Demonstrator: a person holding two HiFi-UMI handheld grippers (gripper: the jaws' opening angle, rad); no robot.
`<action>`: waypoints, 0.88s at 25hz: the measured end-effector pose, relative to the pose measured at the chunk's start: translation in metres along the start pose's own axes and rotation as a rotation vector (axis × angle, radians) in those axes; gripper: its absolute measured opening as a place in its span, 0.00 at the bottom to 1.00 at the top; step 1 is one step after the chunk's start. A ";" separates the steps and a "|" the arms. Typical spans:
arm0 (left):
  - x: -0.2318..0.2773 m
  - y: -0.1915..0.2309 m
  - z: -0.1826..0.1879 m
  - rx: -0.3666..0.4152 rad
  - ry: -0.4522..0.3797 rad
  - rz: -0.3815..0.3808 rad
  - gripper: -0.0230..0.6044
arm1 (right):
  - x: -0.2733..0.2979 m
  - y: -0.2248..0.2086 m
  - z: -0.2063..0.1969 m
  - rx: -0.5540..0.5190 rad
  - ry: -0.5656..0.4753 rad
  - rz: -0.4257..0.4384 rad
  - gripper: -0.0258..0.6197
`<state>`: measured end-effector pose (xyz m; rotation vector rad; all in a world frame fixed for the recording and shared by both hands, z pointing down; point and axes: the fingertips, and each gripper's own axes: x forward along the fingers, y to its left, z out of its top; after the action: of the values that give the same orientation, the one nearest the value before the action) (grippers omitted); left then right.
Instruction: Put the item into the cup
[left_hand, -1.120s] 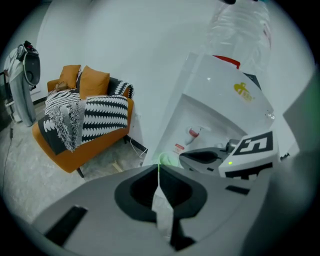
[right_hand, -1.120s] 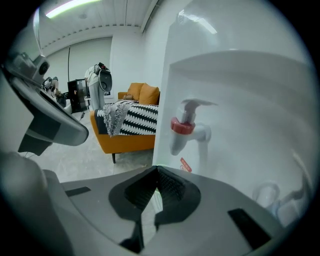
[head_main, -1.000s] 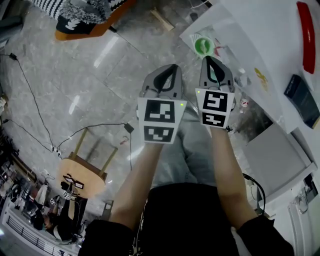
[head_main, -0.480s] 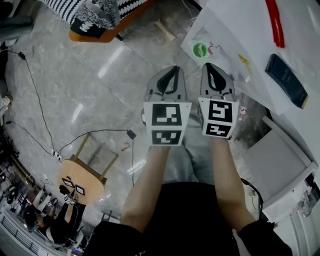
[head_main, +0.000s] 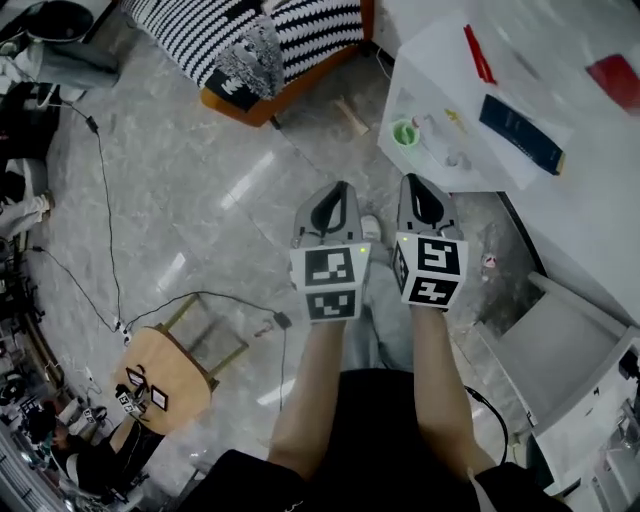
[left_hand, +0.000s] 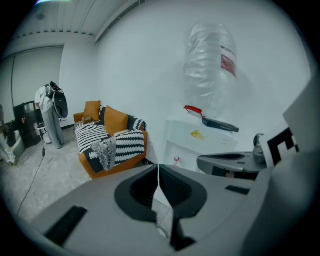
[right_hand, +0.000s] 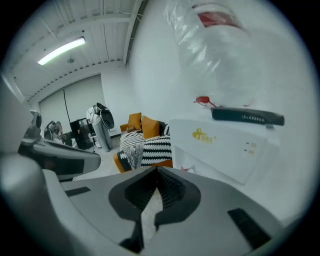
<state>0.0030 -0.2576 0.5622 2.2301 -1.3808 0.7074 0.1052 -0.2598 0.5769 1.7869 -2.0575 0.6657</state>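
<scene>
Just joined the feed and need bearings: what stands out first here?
Both shut and empty, the left hand-held gripper and right hand-held gripper sit side by side mid-frame above the floor. Just beyond them, a green cup stands at the corner of the white table; a striped sofa lies top centre.

We saw a grey, glossy stone floor (head_main: 200, 170) w/ black cables (head_main: 105, 200) trailing across it. An orange sofa (head_main: 290, 40) w/ b&w striped cover stood by a white wall (left_hand: 150, 60). A wooden stool (head_main: 160, 370) sat nearby; a white table (head_main: 590, 210) on the rt. A ceiling strip light (right_hand: 61, 50) was on.
</scene>
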 end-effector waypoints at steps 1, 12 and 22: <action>-0.013 0.000 0.003 -0.022 -0.016 0.006 0.06 | -0.011 0.007 0.008 -0.015 -0.019 0.010 0.06; -0.155 -0.027 0.081 0.065 -0.290 -0.002 0.06 | -0.134 0.075 0.099 -0.131 -0.231 0.051 0.06; -0.257 -0.033 0.164 0.040 -0.571 -0.035 0.06 | -0.237 0.102 0.195 -0.209 -0.448 0.075 0.06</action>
<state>-0.0315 -0.1637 0.2720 2.5993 -1.5739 0.0742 0.0513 -0.1601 0.2739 1.8676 -2.3789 0.0575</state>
